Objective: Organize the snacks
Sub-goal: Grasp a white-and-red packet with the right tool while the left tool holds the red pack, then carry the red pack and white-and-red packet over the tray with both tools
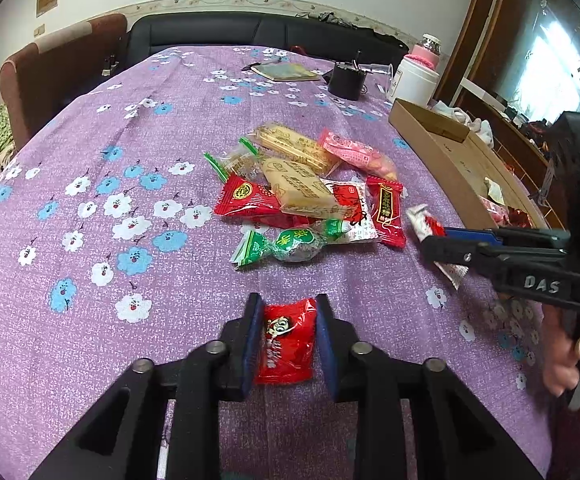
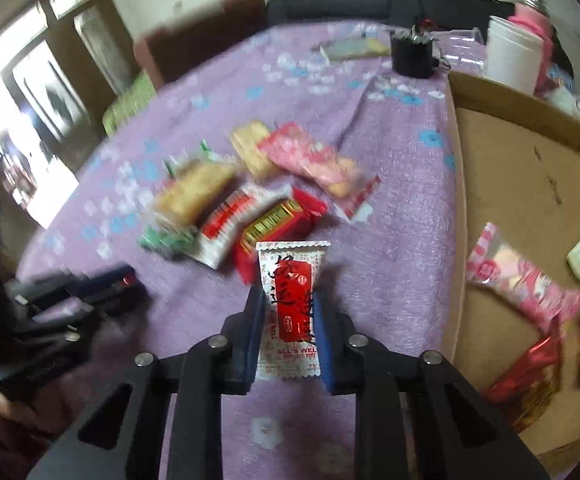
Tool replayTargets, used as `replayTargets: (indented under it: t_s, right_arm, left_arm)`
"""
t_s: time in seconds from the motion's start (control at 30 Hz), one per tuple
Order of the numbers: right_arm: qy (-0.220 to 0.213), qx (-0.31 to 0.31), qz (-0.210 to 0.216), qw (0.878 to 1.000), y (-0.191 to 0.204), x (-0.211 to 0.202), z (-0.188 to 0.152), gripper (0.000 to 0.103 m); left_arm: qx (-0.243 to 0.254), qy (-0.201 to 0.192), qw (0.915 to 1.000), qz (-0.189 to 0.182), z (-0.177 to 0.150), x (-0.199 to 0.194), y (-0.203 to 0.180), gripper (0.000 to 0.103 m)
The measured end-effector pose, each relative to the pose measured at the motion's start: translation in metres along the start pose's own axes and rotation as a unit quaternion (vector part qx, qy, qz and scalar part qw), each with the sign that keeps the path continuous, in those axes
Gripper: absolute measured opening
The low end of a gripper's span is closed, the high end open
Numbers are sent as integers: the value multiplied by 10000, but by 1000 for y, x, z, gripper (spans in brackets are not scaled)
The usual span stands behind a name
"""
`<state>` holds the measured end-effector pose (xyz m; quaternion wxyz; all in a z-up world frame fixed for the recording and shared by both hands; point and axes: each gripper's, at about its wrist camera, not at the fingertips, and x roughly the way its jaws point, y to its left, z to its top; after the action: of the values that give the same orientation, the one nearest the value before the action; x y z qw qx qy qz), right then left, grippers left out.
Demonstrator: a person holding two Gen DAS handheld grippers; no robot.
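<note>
My left gripper [image 1: 288, 312] is shut on a small red snack packet [image 1: 287, 344], held just above the purple flowered cloth. My right gripper [image 2: 288, 304] is shut on a white-and-red sachet [image 2: 291, 308]; the left wrist view shows that same right gripper [image 1: 429, 240] pinching the white-and-red sachet [image 1: 421, 220] beside the cardboard box [image 1: 441, 160]. A pile of snacks [image 1: 301, 188] lies mid-table: yellow biscuit packs, red packets, a pink packet and a green-wrapped sweet [image 1: 293, 242]. In the right wrist view the pile [image 2: 258, 200] is blurred.
The cardboard box [image 2: 529, 184] on the right holds a pink packet [image 2: 525, 280], red foil packets [image 2: 529, 376] and a scrap of paper. At the far end stand a black pot [image 1: 345, 80], a white jar [image 1: 413, 80] and a notebook [image 1: 290, 72]. A hand [image 1: 569, 348] grips the right tool.
</note>
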<state>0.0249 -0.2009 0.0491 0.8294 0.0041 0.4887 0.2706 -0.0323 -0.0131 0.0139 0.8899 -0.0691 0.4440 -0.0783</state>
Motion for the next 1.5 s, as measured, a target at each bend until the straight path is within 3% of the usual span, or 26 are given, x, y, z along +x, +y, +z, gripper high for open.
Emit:
replayTargets:
  t_s: [0.1, 0.27, 0.8, 1.23, 1.5]
  right_arm:
    - [-221, -17, -45, 9997, 2, -8, -2, 22]
    - [-576, 167, 262, 9979, -7, -22, 4, 22]
    - [-1061, 880, 369, 9898, -55, -54, 8, 22]
    - [-1369, 1658, 74, 9766, -114, -78, 5, 22]
    - [-1436, 2288, -306, 9623, -158, -87, -2, 22]
  left_arm:
    - [22, -33, 10000, -6, -1, -2, -1, 21]
    - [102, -212, 9997, 13, -1, -9, -6, 21]
    - [273, -183, 9992, -218, 16, -12, -30, 21]
    - [679, -205, 9922, -1027, 70, -8, -113, 21]
    - [774, -42, 9844, -1582, 88, 32, -187, 21]
